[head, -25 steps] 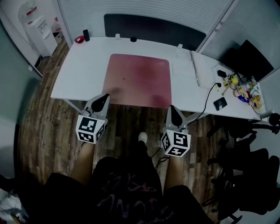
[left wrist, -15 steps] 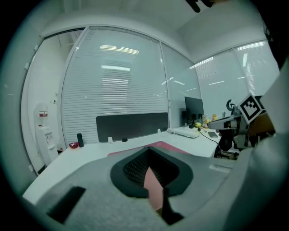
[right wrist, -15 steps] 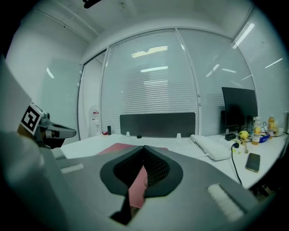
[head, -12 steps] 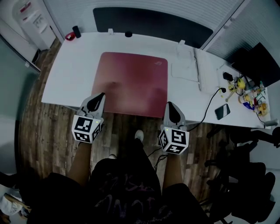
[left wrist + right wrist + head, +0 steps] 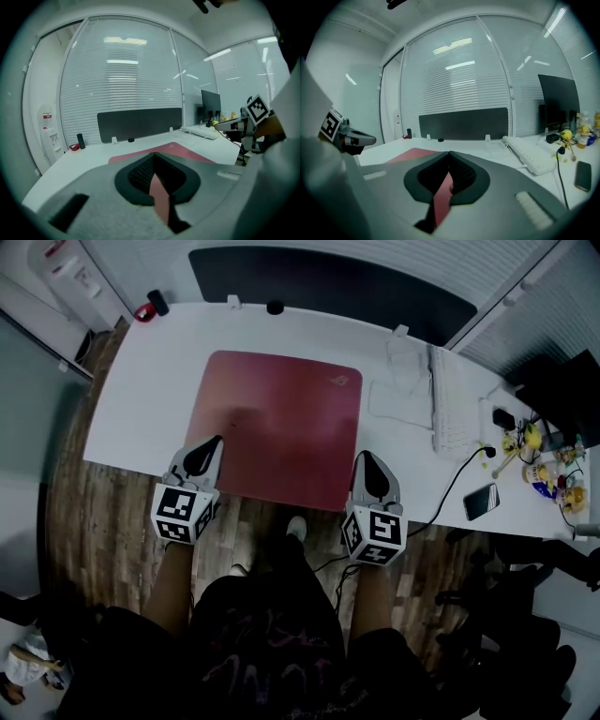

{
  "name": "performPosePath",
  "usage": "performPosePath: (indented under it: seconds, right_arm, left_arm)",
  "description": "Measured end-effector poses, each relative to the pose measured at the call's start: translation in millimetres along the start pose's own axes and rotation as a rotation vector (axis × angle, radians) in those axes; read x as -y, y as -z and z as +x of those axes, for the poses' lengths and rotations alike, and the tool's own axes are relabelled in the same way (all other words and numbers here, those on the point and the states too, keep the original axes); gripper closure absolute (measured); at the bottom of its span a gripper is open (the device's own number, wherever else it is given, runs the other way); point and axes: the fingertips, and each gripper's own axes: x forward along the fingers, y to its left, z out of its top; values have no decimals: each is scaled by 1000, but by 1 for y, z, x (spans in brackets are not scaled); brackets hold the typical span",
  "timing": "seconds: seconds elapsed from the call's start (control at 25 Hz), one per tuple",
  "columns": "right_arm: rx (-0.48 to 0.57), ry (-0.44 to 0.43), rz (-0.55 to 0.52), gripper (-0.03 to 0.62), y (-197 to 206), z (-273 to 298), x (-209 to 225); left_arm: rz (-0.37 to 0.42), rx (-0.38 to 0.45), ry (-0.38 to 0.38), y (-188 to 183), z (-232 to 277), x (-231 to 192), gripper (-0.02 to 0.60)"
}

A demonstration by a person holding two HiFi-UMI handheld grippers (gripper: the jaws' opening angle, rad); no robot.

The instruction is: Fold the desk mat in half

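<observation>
The red desk mat [image 5: 281,418] lies flat and unfolded on the white desk [image 5: 141,399], its long near edge running along the desk's front edge, close to the person. The left gripper [image 5: 214,442] has its tips over the mat's near-left corner, and its jaws are pressed together with nothing clamped between them; in the left gripper view only a sliver of red mat shows through the slot behind the tips. The right gripper [image 5: 368,459] sits at the mat's near-right corner, with its tips right at the mat's right edge. Its jaws are closed in the same way and hold nothing. Whether either set of tips touches the mat cannot be told. Both grippers point away from the person and across the desk, each with its marker cube toward the body. To the right of the mat lie a white keyboard [image 5: 450,409] and, nearer the desk's front edge, a dark phone [image 5: 480,501]. A dark partition panel [image 5: 328,287] runs along the far edge, and a small black cylinder [image 5: 157,304] stands at the far-left corner. A wooden floor [image 5: 84,521] shows below the desk.
</observation>
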Motion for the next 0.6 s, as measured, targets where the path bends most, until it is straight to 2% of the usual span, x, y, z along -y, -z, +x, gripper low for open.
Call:
performPosePath:
  seconds: [0.32, 0.6]
  right_arm:
    - [-5, -43, 8, 585, -9, 30, 26]
    - [1, -78, -11, 585, -20, 45, 22]
  left_arm:
    - [12, -19, -46, -15, 24, -3, 581]
    - [4, 2, -75, -24, 26, -10, 581]
